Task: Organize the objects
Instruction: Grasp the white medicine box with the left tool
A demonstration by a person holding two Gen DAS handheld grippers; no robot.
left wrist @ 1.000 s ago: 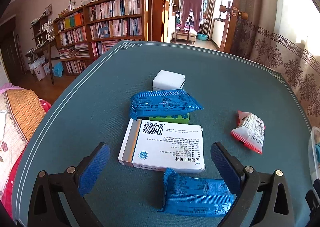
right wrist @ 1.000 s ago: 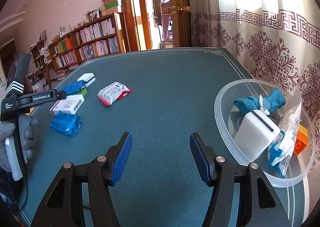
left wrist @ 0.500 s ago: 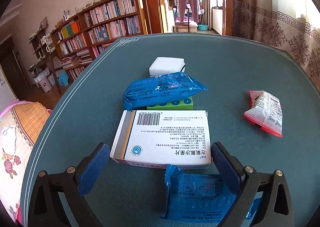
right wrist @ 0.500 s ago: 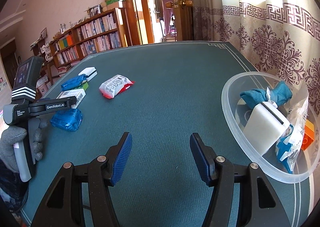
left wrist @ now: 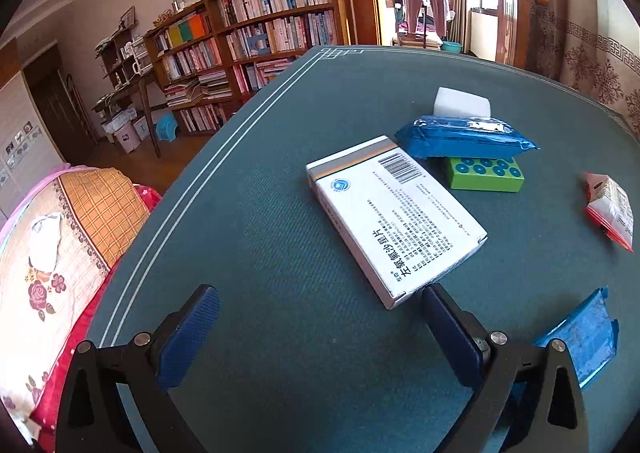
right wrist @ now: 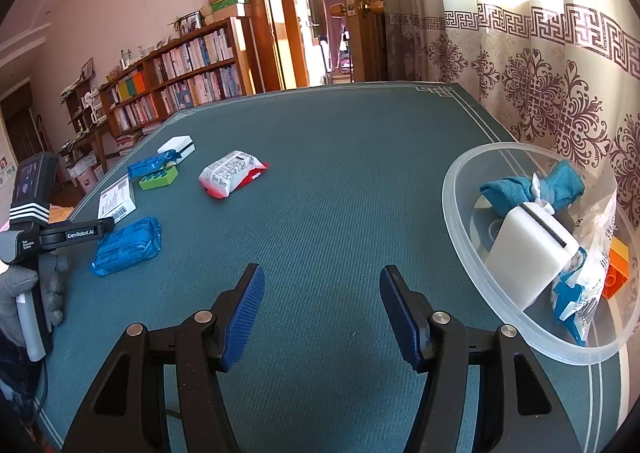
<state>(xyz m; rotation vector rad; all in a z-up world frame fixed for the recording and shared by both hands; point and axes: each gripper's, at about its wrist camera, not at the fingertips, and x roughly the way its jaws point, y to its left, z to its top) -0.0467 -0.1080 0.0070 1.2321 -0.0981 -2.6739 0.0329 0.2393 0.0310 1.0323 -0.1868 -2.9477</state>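
Observation:
My left gripper [left wrist: 320, 329] is open and empty just above the green table, with the near corner of a white medicine box [left wrist: 394, 213] by its right finger. Beyond the box lie a green studded block [left wrist: 484, 173], a long blue packet [left wrist: 464, 137] and a white block [left wrist: 460, 103]. A second blue packet [left wrist: 580, 337] lies at the right finger's outer side, and a red-and-white snack pack [left wrist: 610, 209] lies far right. My right gripper [right wrist: 322, 313] is open and empty over bare table, left of a clear plastic bowl [right wrist: 472, 273].
The bowl holds a white container [right wrist: 528, 257], a teal cloth [right wrist: 532, 187], a packet [right wrist: 580, 293] and an orange block [right wrist: 616, 267]. The table's left edge [left wrist: 168, 205] drops to a cushioned seat [left wrist: 60, 245]. A curtain [right wrist: 540, 53] hangs behind the bowl.
My left gripper has swung left: the medicine box and blue packet have shifted from between its fingers to its right side. The right gripper has drifted slightly; the bowl sits a bit further right in view.

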